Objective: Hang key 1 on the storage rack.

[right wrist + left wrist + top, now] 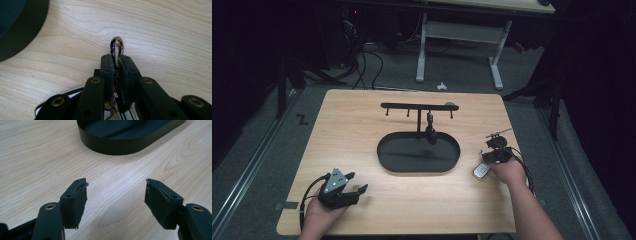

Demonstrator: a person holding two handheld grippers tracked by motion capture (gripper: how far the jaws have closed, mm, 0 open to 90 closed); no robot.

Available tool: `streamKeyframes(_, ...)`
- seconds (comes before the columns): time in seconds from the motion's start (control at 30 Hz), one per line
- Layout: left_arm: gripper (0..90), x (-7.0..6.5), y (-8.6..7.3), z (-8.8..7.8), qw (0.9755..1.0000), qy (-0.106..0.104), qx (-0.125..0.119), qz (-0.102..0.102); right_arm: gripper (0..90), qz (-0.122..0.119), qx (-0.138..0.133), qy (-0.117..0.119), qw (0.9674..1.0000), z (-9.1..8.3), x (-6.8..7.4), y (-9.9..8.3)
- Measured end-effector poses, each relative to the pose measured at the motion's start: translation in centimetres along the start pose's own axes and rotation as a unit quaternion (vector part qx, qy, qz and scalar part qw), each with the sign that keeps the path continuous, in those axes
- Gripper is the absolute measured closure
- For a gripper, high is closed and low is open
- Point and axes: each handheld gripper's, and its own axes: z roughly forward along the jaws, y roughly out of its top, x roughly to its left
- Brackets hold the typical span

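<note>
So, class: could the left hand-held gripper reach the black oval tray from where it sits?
Probably yes: the left hand-held gripper stands open, with bare wood between it and the black oval tray.

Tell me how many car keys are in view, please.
2. One key hangs from the black rack above the oval tray. The other key fob lies on the table by the right tool, which grips its metal clip.

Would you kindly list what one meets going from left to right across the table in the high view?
Left tool, open → black oval tray → key fob → right tool, shut on the key fob's metal clip.
</note>
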Motion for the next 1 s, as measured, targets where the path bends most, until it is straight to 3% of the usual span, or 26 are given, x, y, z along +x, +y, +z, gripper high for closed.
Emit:
streamKeyframes(0.33, 34.8, -0.07, -0.05, 0.1, 1.0, -0.004, 0.004, 0.004, 85.4, 0.029, -0.014, 0.011, 0.9994, -0.2, -0.72, -0.23)
streamKeyframes(0.7, 35.0, -0.13, -0.04, 0.2, 0.9999, -0.008, 0.008, 0.007, 83.1, 0.023, -0.001, 0.004, 0.9997, 0.42, -0.75, -0.43)
streamKeyframes(1.0, 35.0, -0.11, 0.03, 0.06, 0.9999, -0.005, 0.002, 0.01, 83.3, -0.001, 0.006, 0.0, 1.0, 0.45, -0.62, -0.24)
